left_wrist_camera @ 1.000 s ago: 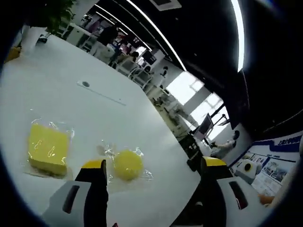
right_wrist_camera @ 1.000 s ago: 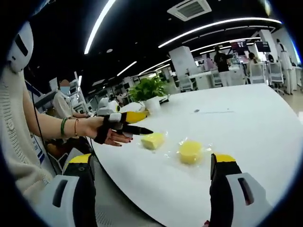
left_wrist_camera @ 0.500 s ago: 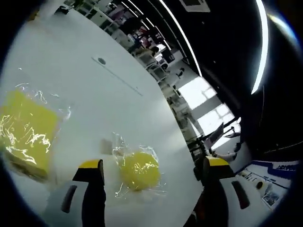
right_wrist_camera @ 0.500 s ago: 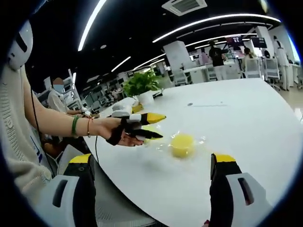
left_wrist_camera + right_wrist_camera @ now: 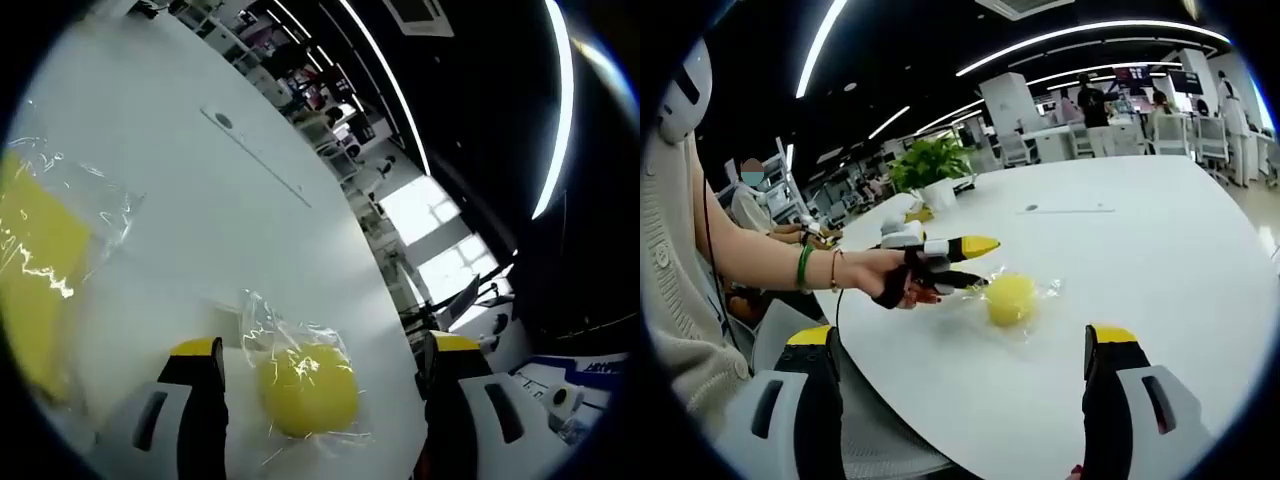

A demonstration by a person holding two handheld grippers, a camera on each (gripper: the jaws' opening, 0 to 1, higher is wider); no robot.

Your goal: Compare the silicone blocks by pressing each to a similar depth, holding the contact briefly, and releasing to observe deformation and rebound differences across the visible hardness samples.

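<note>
Left claw (image 5: 320,352) held open around bagged round yellow block (image 5: 307,388) on table (image 5: 200,220); right claw (image 5: 960,345) open, held back.

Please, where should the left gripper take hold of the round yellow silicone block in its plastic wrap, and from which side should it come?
Probably across its middle. The round yellow block lies flat on the white table, already between the open jaws of the left gripper, so coming straight forward and down fits. Close on the block itself, not the loose plastic wrap, which would likely slip.
</note>
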